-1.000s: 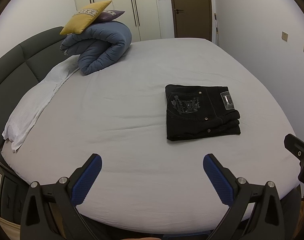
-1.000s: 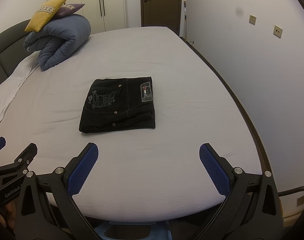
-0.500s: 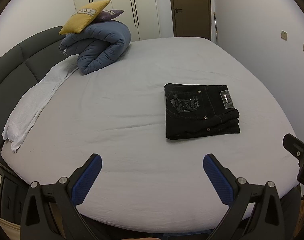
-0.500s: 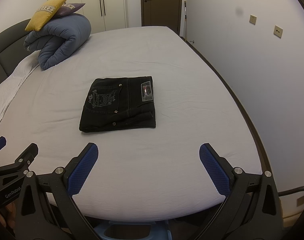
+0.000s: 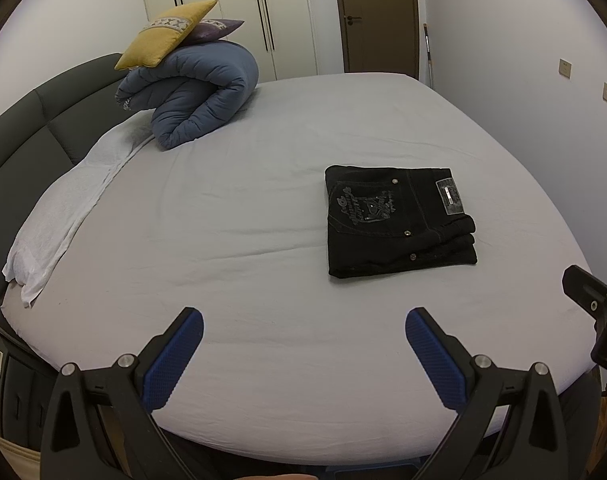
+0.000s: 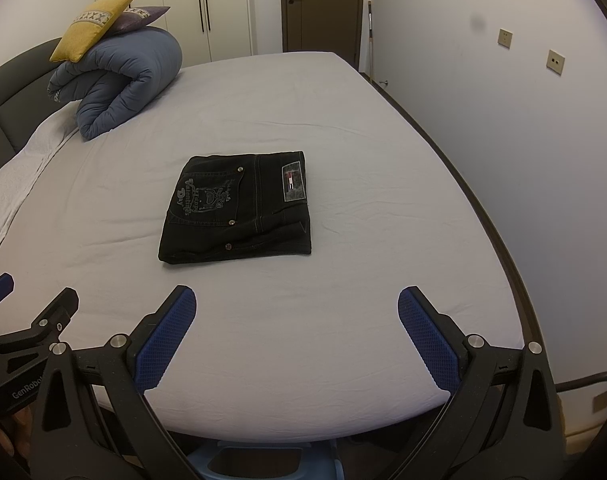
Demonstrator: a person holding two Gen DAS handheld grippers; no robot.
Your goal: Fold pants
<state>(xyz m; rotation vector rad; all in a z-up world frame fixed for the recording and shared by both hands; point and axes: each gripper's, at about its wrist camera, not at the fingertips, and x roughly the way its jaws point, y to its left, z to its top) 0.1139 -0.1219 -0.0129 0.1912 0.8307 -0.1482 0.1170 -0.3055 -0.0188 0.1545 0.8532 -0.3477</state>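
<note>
A: Where are the pants (image 6: pixel 235 208) sitting?

B: They are lying as a compact black stack at the centre of the right wrist frame, resting on the bed (image 6: pixel 343 320), well apart from both tools. The fold is looking finished to me.

A: And the tongs?

B: The right gripper (image 6: pixel 296 330) is hovering with its jaws spread wide and nothing between them. The left gripper (image 5: pixel 304 350) is gaping just the same, at the bottom of its frame.

A: What could be going wrong from here?

B: The lower right layers are sitting slightly uneven, so any nudge or snag from a pad could be pulling the stack open.

A: And the room?

B: A pale grey sheet is covering the bed, lightly creased. At upper left a rolled blue duvet (image 6: pixel 123 80) is carrying a yellow cushion (image 6: pixel 93 24); wardrobe doors (image 6: pixel 223 0) and a brown door (image 6: pixel 321 0) are standing behind.
</note>
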